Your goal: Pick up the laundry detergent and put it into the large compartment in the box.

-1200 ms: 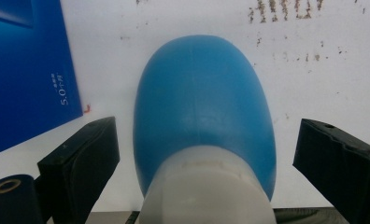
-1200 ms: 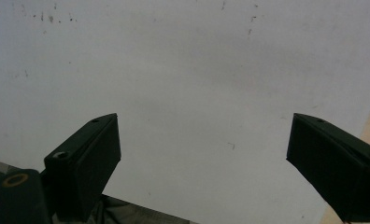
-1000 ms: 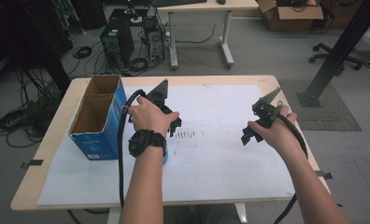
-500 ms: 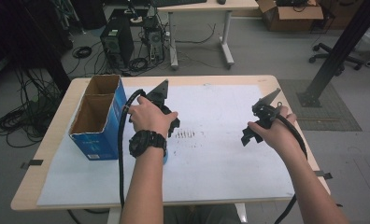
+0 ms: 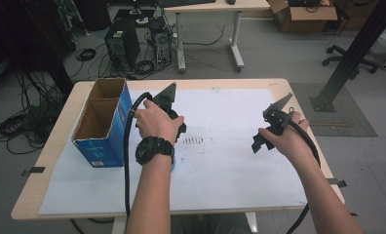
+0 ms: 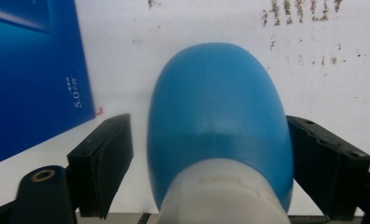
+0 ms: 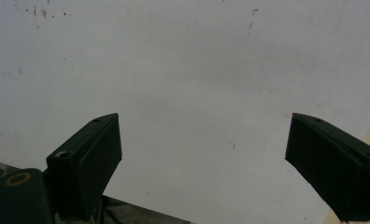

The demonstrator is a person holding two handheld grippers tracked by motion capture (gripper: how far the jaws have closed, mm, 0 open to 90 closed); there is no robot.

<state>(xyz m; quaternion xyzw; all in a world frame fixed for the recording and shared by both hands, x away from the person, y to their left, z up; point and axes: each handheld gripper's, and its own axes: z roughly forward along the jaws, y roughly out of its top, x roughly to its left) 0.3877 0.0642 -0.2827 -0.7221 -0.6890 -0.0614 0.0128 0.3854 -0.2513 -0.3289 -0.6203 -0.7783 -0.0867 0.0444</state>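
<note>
A blue egg-shaped object with a white end (image 6: pixel 218 126) lies on the white paper between the jaws of my left gripper (image 6: pixel 211 135). The jaws stand open around it: a gap shows on its left side, while the right jaw is close to or touching it. In the high view my left gripper (image 5: pixel 174 114) is under the person's hand beside the blue box, with a sliver of the blue object (image 5: pixel 173 165) by the wrist. My right gripper (image 5: pixel 265 138) hovers open over bare paper at the right, and its jaws (image 7: pixel 202 144) hold nothing.
An open blue cardboard box (image 5: pixel 101 126) with two compartments stands at the table's left, close to my left gripper, and its side (image 6: pixel 33 70) is in the left gripper view too. A white paper sheet (image 5: pixel 230 170) covers the wooden table (image 5: pixel 45 161). Dark specks (image 5: pixel 196 140) mark the paper's middle.
</note>
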